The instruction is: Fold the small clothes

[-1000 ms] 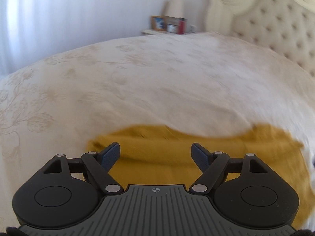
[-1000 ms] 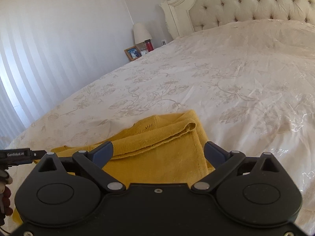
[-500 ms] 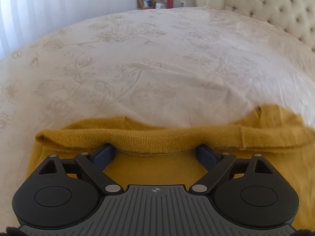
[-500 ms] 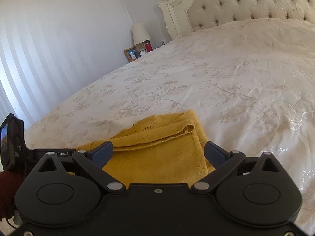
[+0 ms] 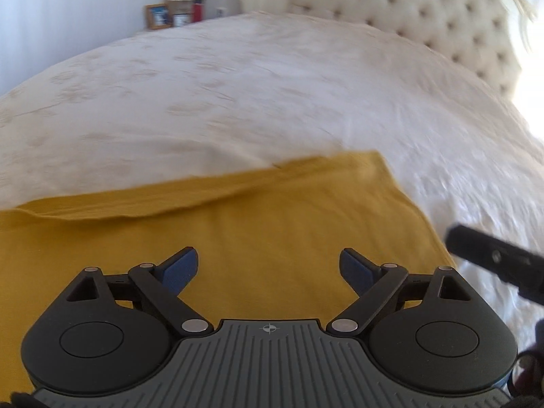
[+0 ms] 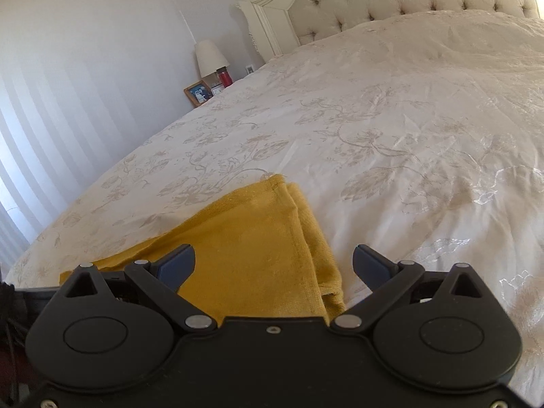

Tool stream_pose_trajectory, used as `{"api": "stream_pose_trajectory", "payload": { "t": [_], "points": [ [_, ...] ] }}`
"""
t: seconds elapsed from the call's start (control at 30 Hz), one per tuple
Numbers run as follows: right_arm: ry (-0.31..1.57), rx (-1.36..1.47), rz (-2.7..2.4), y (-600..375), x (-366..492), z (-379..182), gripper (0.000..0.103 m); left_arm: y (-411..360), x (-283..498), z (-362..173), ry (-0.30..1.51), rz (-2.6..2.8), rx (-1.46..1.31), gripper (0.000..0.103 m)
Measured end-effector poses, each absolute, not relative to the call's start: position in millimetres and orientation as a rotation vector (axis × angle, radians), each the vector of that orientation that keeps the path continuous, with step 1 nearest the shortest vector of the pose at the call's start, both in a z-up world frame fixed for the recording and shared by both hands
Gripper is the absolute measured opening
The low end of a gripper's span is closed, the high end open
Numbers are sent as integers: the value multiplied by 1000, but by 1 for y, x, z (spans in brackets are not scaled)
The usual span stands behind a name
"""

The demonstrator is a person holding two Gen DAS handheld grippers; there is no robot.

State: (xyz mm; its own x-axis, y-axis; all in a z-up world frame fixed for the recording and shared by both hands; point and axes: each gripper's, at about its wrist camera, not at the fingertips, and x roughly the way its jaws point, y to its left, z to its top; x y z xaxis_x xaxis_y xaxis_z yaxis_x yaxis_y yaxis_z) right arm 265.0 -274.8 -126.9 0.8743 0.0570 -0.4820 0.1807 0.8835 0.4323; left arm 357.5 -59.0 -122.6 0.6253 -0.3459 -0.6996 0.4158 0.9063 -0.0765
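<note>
The yellow garment (image 5: 258, 224) lies flat on the bed (image 5: 272, 85), at the end well away from the tufted headboard (image 5: 425, 10); it is already doubled, for the right wrist view shows two layered edges stacked along its side nearer the headboard (image 6: 299, 224), and the left wrist view shows a folded-over lip along its far edge. The left gripper (image 5: 268, 267) hovers over the garment's middle with its fingers (image 5: 180, 267) spread wide and nothing between them; the right gripper (image 6: 273, 267) hangs over the garment's layered side, its fingers (image 6: 372, 267) likewise released and empty. I judge that at least one fold is done and laid down; what is left is probably one more fold to make a compact packet, or a smoothing of the lip; whether the garment touches either gripper I cannot tell.
</note>
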Motion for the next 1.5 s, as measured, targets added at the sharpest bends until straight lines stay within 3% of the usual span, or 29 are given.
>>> {"api": "stream_pose_trajectory", "payload": {
  "t": [0.07,0.2,0.37,0.53,0.73,1.2,1.33,1.5],
  "points": [
    [513,505,-88,-281,265,-129,100,-76,361,-134,800,-438,144,91],
    [535,559,-133,-297,265,-137,100,-97,368,-146,798,-404,205,102],
    [541,633,-149,-311,262,-143,100,-95,405,-142,786,-375,220,102],
    [540,617,-149,-313,263,-143,100,-70,432,-127,822,-271,38,102],
    [612,569,-92,-303,272,-149,102,-42,386,-109,780,-288,13,102],
    [760,356,-219,-308,276,-166,102,83,273,-142,890,-187,54,102],
    [749,335,-236,-303,273,-162,102,85,272,-143,872,-171,35,102],
    [567,393,-212,-303,259,-135,102,71,264,-153,822,-105,76,103]
  ]
}}
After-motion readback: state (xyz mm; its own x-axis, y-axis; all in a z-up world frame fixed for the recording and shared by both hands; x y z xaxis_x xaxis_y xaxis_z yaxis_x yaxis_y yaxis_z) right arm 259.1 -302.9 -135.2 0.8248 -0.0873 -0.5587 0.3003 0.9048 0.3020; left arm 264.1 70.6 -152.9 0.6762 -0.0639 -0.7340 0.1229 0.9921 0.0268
